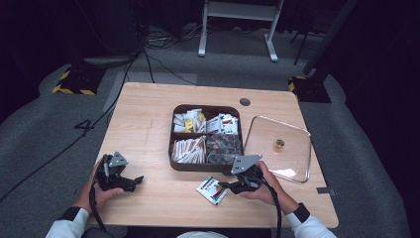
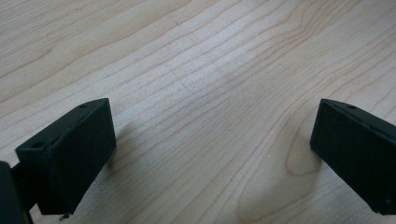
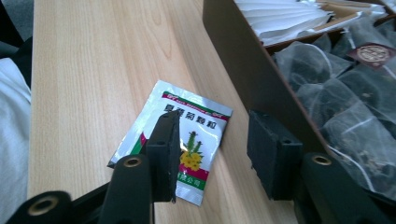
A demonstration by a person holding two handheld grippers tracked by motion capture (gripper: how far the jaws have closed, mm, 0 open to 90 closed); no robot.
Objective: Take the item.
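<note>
A silver sachet (image 1: 212, 190) (image 3: 173, 143) with yellow flowers and a red-green band lies flat on the wooden table (image 1: 148, 124), just in front of a dark brown compartment tray (image 1: 174, 163) (image 3: 243, 70). My right gripper (image 1: 229, 185) (image 3: 212, 147) stands open over the sachet's right edge, one jaw above the packet and the other beside the tray wall; nothing is gripped. My left gripper (image 1: 134, 181) (image 2: 210, 154) rests open at the table's front left, bare wood between its jaws.
The tray holds white sachets (image 1: 189, 149), yellow-and-white packets (image 1: 188, 120) and mesh tea bags (image 1: 224, 148) (image 3: 336, 93). A clear lid with a gold knob (image 1: 279, 144) lies right of the tray. A round cable port (image 1: 244, 101) sits near the far edge.
</note>
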